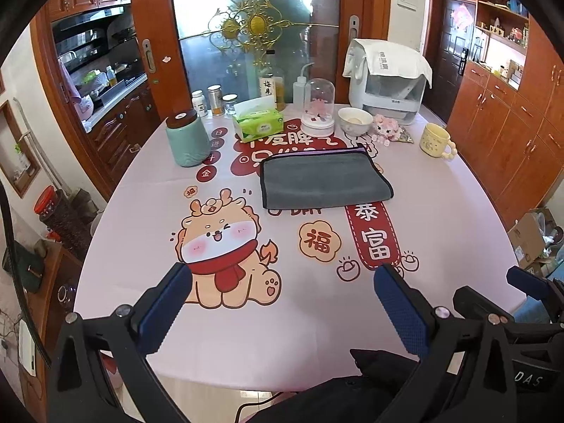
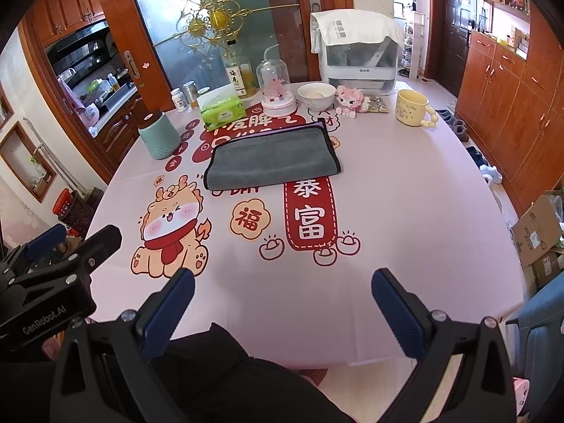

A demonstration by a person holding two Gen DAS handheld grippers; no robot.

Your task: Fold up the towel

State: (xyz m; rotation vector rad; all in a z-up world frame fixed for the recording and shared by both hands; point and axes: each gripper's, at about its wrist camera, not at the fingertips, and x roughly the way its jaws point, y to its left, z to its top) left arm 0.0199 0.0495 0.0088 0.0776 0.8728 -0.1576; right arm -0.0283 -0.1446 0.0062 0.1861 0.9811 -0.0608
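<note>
- Pink, the tablecloth [image 1: 440, 218] covers a table in a room with reddish wood cabinets and a frosted glass door bearing a gold ornament [image 1: 255, 23].
- Printed on the cloth are a cartoon dragon in a red scarf [image 1: 222, 243], a flower badge reading 福 [image 1: 320, 240] and a red banner with 富 [image 2: 310, 227].
- Readable too: "GenRobot.AI" on the left gripper's body seen from the right wrist, "DAS" on the other gripper's body at the edge of the left wrist view, and 梅見 on a bottle label [image 2: 235, 77].
- Along the far edge stand a teal jar [image 1: 187, 139], a green tissue pack [image 1: 259, 121], a glass dome with a pink figure [image 2: 276, 86], a white bowl [image 2: 316, 96], a pink plush toy [image 2: 349, 100], a yellow mug [image 1: 435, 140] and a white appliance draped with a cloth [image 2: 357, 53].
- Nothing lies between the grippers and the towel.
- Folded grey towel [image 1: 322, 179] lies flat mid-table with a dark binding and a lilac strip showing along its far edge, just before the dome and bowl.
- Left gripper [image 1: 282, 290] and right gripper [image 2: 282, 294] both hover near the table's near edge, well apart from the towel, blue-padded fingers spread wide and holding nothing.
</note>
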